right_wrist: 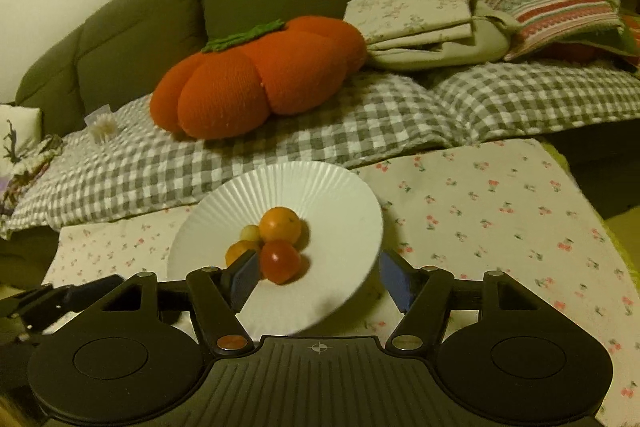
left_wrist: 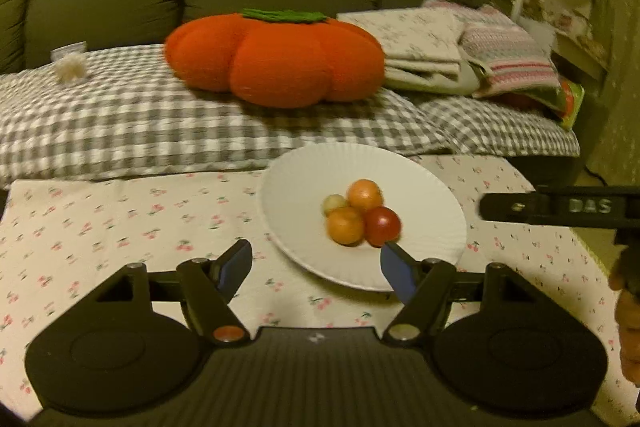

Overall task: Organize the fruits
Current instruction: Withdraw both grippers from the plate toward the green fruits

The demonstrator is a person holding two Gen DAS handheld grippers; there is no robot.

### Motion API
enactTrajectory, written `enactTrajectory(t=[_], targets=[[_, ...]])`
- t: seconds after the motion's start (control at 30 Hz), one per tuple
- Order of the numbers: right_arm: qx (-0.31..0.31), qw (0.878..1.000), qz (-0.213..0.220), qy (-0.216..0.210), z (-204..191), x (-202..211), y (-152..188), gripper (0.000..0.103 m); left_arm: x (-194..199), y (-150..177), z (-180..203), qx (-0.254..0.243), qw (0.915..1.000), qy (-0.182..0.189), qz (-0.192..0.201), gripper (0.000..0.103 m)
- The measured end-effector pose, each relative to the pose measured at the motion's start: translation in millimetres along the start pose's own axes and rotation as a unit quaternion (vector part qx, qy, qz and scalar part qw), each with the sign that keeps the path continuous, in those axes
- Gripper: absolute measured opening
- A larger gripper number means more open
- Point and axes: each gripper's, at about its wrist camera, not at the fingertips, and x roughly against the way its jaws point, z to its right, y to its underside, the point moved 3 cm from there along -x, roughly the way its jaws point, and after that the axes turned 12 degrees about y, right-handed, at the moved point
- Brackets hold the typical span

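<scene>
On the cherry-print cloth point(left_wrist: 120, 219) your left gripper point(left_wrist: 316, 267) is hanging with fingers spread and gripping nothing, just short of the white plate point(left_wrist: 432, 195). Moving right, that plate is carrying four fruits touching in a cluster: a small pale fruit point(left_wrist: 334, 203), two orange fruits point(left_wrist: 364, 194), and a red fruit point(left_wrist: 383, 225). Further right, your right gripper point(right_wrist: 316, 281) is straddling the plate's near rim, fingers released and empty, the red fruit lying just beyond its left pad.
</scene>
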Motion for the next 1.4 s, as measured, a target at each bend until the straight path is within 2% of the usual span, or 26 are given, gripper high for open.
enactTrajectory(t=[0.33, 0.57, 0.7, 0.97, 1.4], targets=[[-0.013, 1.000, 0.001, -0.022, -4, 45, 13, 0.067, 43, 9, -15, 0.032, 0.9993, -0.018, 0.005, 0.071], [-0.019, 0.999, -0.015, -0.031, -10, 69, 29, 0.067, 64, 33, -10, 0.044, 0.9984, -0.028, -0.021, 0.072], [-0.016, 0.999, -0.029, -0.040, -18, 79, 41, 0.071, 74, 46, -7, 0.054, 0.9973, -0.034, -0.035, 0.072], [-0.015, 0.997, -0.052, -0.058, -29, 96, 61, 0.071, 86, 67, 4, 0.050, 0.9971, -0.033, -0.048, 0.072], [0.013, 0.995, -0.064, -0.074, -45, 105, 81, 0.071, 92, 91, 10, 0.046, 0.9958, -0.048, -0.063, 0.074]])
